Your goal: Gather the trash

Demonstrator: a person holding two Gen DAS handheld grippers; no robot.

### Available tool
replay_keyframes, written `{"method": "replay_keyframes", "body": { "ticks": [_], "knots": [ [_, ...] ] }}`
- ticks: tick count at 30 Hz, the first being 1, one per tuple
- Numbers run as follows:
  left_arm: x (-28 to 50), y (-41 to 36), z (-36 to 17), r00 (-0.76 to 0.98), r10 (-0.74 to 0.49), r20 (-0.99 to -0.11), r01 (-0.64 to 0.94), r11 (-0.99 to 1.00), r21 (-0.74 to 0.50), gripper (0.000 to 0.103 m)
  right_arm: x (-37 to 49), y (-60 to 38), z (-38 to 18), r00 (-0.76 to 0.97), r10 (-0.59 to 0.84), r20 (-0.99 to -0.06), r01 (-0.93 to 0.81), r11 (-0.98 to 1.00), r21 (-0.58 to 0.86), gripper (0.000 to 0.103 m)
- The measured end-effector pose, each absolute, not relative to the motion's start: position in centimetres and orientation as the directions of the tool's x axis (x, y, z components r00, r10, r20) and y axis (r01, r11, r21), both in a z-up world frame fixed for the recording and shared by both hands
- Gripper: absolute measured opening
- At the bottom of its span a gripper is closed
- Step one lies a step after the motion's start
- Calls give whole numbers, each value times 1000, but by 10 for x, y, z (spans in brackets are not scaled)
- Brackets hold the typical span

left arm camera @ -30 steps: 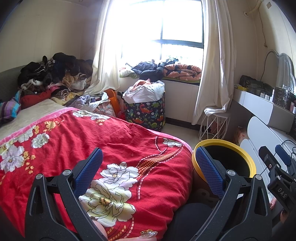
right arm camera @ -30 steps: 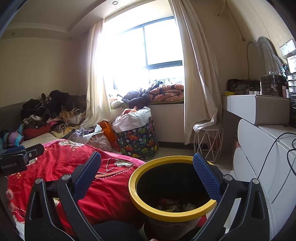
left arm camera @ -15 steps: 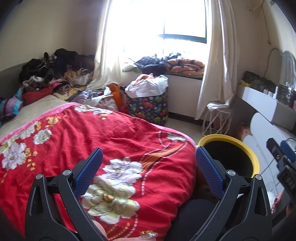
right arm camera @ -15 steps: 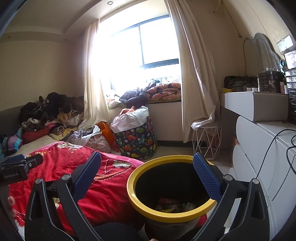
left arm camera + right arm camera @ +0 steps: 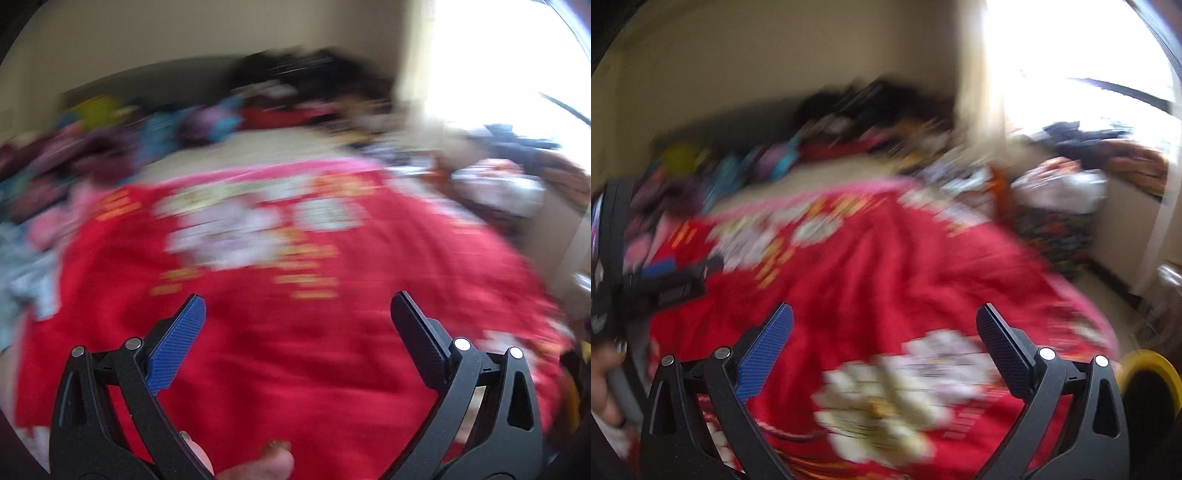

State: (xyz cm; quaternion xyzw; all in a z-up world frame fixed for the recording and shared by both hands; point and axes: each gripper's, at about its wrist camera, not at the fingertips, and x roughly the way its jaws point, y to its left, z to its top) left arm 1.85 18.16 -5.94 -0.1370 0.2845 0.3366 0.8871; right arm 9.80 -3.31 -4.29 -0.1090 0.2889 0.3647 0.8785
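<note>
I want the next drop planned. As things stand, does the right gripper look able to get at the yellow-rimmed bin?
Probably yes: the open, empty right gripper points over the red blanket, the bin sits off its right edge, nothing visibly between.

No text, label, brand or number can be read in either view. Both pictures are strongly blurred. The left gripper (image 5: 665,284), at the left edge of the right wrist view, carries only an unreadable smear.

Heavy motion blur smears both wrist views; daylight from the window (image 5: 517,66) blows out the upper right corner. Only the gripper fingers (image 5: 764,354) stay sharp, while fisheye curvature darkens the frame edges.
</note>
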Motion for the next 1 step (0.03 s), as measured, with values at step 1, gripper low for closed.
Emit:
{"method": "replay_keyframes", "body": {
  "ticks": [1],
  "knots": [
    [11,208,-69,565,559,-607,-730,682,-51,92,100,-2,-56,489,598,-635,-755,655,36,97]
  ]
}}
